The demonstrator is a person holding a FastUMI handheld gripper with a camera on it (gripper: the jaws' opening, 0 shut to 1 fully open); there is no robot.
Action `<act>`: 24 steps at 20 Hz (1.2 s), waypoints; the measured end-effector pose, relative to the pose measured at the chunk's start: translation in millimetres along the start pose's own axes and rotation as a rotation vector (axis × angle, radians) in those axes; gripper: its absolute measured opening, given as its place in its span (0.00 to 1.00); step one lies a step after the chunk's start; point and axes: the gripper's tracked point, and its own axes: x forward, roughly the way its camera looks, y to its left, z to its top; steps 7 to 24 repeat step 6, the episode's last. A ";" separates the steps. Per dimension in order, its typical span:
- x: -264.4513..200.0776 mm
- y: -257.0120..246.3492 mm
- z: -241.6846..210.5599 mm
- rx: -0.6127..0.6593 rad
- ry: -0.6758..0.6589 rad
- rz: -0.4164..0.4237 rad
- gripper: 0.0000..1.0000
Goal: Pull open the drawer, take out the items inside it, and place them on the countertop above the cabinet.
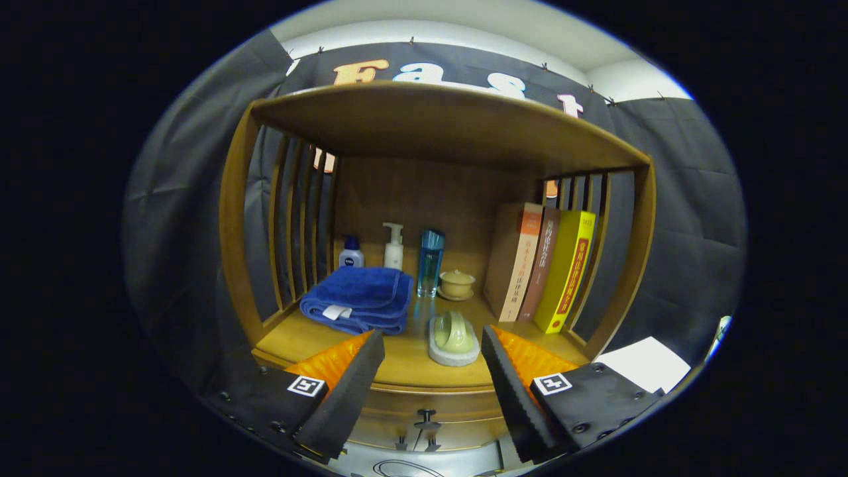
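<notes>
Here, drawer (427, 414) looks shut under the countertop (318, 341), its knob (427, 419) between the spread, empty fingers of the gripper (430, 381).

The knob sits at 6 o'clock, small and probably hard and slick; I judge it the only hold, pinched from both sides and pulled straight out. The drawer is likely stiff wood; what it holds cannot be seen. On the countertop a pale cup (454, 333) lies on a coaster at 12 from the knob, close to the front edge; whether it came from the drawer cannot be told. A towel (358, 298) lies at 11, bottles (394, 246) behind, books (543, 265) at 1. Bare countertop shows along the front edge at 10 and 2; the shelf (430, 119) limits lift.
</notes>
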 end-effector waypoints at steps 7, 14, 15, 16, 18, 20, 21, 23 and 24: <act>-18.9 -1.8 59.9 0.016 -0.065 0.021 0.99; -18.9 -1.8 59.9 0.016 -0.065 0.021 0.99; -18.9 -1.8 59.9 0.016 -0.065 0.021 0.99; -18.9 -1.8 59.9 0.016 -0.065 0.021 0.99; -18.9 -1.8 59.9 0.016 -0.065 0.021 0.99; -18.9 -1.8 59.9 0.016 -0.065 0.021 0.99; -18.9 -1.8 59.9 0.016 -0.065 0.021 0.99; -18.9 -1.8 59.9 0.016 -0.065 0.021 0.99; -18.9 -1.8 59.9 0.016 -0.065 0.021 0.99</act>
